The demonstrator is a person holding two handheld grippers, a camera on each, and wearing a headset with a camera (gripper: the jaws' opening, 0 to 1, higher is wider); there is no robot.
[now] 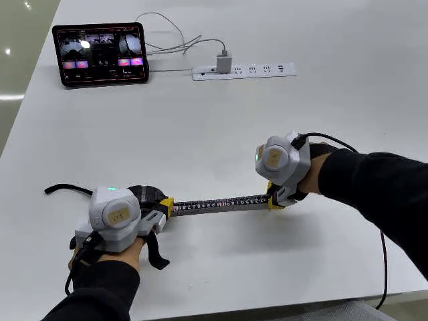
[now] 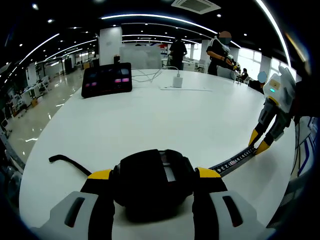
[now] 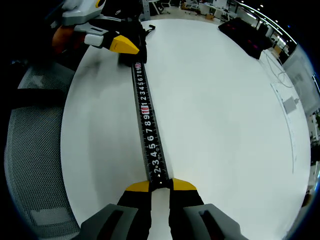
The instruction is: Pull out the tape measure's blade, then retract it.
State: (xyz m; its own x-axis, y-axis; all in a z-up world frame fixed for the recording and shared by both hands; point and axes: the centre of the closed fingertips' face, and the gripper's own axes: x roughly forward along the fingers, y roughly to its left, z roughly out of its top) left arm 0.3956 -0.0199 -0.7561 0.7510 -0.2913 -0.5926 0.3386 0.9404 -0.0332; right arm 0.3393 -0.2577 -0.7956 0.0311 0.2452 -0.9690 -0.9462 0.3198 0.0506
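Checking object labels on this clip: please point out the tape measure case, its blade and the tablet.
tape measure case [image 2: 152, 182], left gripper view, middle of its black body.
blade [image 3: 148, 127], right gripper view, numbered face midway along.
tablet [image 1: 100, 53], head view, centre of the screen.

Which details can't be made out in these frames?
Right gripper view: the end hook of the steel blade is hidden inside the shut right gripper.
Head view: the black tape measure case is mostly covered by the left gripper.
Head view: the screen of the black tablet is too small to read.
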